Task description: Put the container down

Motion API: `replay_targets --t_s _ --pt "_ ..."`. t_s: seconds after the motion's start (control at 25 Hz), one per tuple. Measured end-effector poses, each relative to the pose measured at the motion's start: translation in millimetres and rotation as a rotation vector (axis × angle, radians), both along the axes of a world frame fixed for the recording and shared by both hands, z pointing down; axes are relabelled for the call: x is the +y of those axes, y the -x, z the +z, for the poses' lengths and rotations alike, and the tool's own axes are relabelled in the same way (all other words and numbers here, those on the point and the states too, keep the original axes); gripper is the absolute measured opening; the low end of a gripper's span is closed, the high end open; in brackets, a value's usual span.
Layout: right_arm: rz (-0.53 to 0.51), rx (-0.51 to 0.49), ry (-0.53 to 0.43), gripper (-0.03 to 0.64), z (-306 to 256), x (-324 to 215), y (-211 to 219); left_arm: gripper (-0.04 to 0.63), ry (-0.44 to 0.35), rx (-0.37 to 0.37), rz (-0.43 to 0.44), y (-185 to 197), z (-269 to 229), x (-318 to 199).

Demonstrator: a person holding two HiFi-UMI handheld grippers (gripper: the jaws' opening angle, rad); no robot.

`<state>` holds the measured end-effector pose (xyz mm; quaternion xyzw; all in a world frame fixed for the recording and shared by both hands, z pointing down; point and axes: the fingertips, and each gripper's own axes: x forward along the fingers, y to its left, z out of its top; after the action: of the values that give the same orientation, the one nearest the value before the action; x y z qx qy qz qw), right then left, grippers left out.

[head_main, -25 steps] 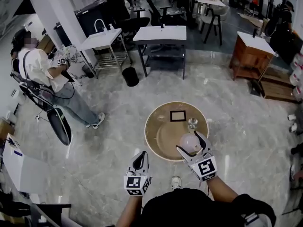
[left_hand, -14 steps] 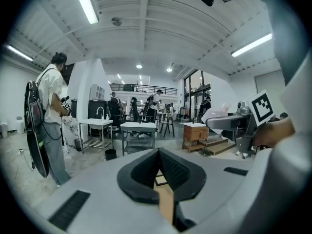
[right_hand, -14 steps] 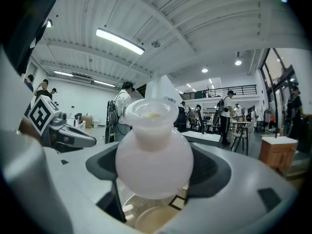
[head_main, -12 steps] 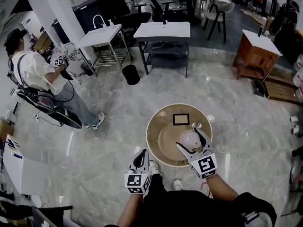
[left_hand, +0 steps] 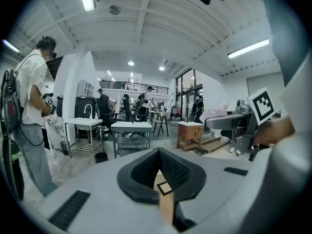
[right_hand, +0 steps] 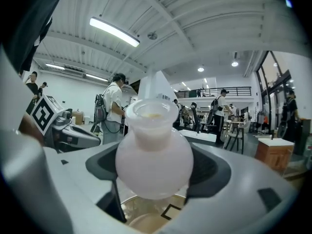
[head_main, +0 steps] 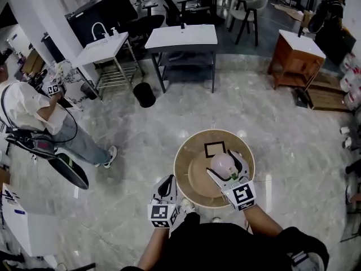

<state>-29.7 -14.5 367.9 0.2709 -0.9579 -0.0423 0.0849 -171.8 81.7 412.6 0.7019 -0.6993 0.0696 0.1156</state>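
Container (right_hand: 153,147), a pale round-bellied flask, stands upright with its mouth up, gripped at the belly by the right claw (head_main: 225,171), whose jaws are spread wide around it. It hangs over the middle of the round bench (head_main: 183,154), so the likely way is straight down. A black square marker (head_main: 215,149) lies just beyond, and bare top surrounds it. The left claw (head_main: 167,185), pinched together and empty, hovers off the near-left rim.

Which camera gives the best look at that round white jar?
The right gripper view: the jar fills its centre, clamped in the right hand-held gripper. The head view shows it small from above; the left gripper view only a distant sliver.
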Motion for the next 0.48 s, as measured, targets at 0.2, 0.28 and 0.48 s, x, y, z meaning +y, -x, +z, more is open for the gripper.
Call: replay_targets --t_s 0.2,0.28,0.48 --pt "0.082 0.028 0.038 0.397 22.9 -26.1 21.1 -0.002 0.039 0.014 0.098 23.1 26.1 -40.5" --pt "0.119 0.047 0.056 0.397 35.2 -35.1 24.0 -0.002 0.055 0.023 0.139 27.6 37.2 -55.5" --pt "0.193 0.089 0.096 0.397 73.7 -62.1 31.5 -0.002 0.105 0.026 0.231 38.0 74.8 -95.8"
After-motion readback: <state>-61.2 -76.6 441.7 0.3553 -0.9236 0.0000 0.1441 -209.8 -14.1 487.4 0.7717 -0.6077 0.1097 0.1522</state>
